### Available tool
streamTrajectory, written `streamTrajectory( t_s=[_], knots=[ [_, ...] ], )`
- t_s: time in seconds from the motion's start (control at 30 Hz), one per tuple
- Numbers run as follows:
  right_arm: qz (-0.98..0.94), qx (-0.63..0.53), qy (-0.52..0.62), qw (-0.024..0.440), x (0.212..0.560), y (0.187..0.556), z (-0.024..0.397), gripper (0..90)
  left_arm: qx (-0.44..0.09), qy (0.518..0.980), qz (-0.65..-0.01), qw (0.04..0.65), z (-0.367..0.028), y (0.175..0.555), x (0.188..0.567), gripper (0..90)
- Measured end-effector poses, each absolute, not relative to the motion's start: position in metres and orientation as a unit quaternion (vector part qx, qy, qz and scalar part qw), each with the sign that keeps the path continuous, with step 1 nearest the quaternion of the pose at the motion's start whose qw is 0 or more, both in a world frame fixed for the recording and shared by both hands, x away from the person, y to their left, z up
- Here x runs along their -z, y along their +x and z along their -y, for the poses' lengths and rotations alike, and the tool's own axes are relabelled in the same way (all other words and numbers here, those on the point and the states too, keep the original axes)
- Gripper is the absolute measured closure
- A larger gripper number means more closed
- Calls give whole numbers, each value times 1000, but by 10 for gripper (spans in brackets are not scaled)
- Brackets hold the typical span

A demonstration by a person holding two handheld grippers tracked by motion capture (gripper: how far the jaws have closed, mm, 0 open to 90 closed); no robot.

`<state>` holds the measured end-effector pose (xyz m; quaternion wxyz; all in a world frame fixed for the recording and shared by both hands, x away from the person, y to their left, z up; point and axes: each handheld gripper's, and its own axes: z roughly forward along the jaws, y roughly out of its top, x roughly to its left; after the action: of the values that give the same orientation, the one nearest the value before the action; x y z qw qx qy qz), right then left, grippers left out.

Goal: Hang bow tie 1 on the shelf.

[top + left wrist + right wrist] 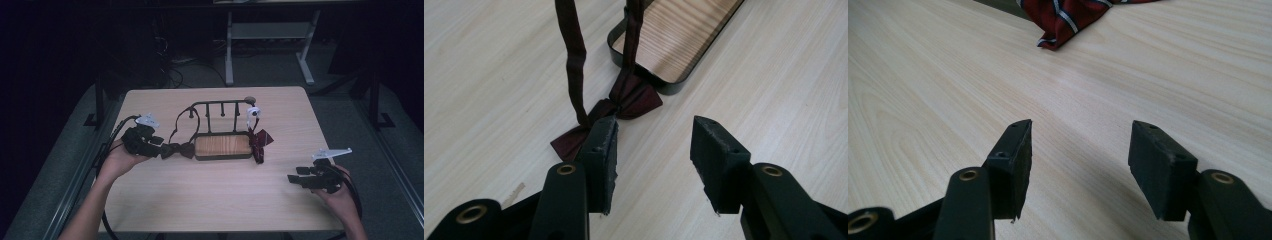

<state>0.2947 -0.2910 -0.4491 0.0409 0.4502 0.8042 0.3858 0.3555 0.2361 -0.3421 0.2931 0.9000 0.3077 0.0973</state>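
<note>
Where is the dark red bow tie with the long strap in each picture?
High view: the dark bow tie lies left of centre on the table, between the left gripper and the wooden tray.
Left gripper view: middle, just past the left-hand jaw, strap running up.
Right gripper view: not in it; a striped red tie lies there.
Shared landmark: the wooden tray.

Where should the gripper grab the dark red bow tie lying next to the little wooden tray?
Probably at the knot in the middle of the dark red bow tie. That is its narrowest, bunched part, so the open left gripper could straddle it from above, one pad on each side. The wings lie flat on the table and are harder to pinch. Its strap runs up toward the rack, so lift gently.
</note>
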Motion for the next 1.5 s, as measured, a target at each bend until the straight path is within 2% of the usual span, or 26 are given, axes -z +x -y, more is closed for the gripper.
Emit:
streamTrajectory(
  t_s=[0.8, 1.5],
  knots=[
    [-802, -383, 458, 37, 451, 295, 294, 426, -88, 900, -313, 292, -235, 342, 376, 464],
    [-803, -382, 457, 38, 451, 295, 293, 426, -89, 899, -313, 292, -234, 331, 399, 443]
  ],
)
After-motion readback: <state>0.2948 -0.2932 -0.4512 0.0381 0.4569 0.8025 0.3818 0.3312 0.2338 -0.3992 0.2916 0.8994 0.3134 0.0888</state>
